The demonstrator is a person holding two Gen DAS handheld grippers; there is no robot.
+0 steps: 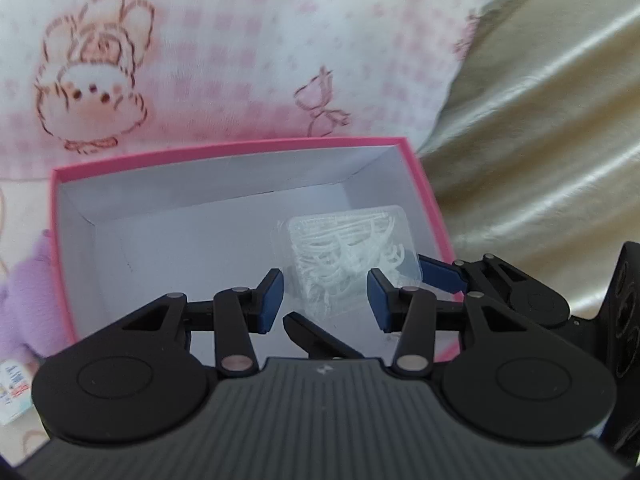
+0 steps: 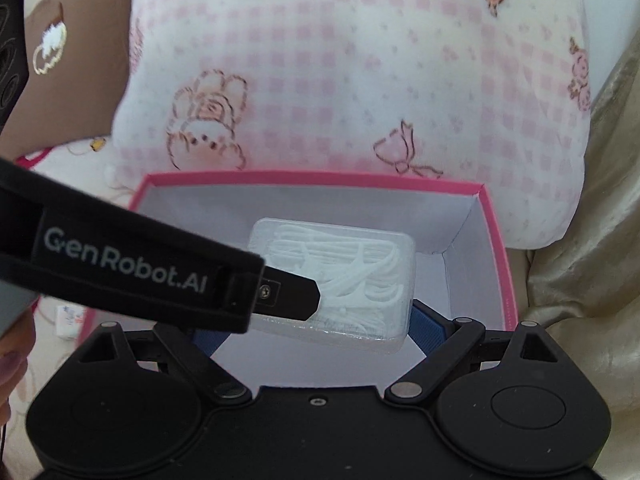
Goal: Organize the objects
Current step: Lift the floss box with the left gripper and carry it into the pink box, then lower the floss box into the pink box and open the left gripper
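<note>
Floss-pick case (image 2: 332, 280) clamped btwn right gripper (image 2: 316, 320) fingers, over pink box (image 2: 494, 240); left gripper (image 1: 326, 296) open, empty.

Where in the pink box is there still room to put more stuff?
The pink box has bare white floor on its left half, bordered by the left wall. The right side is crowded: the right gripper holds the clear case of floss picks there.
</note>
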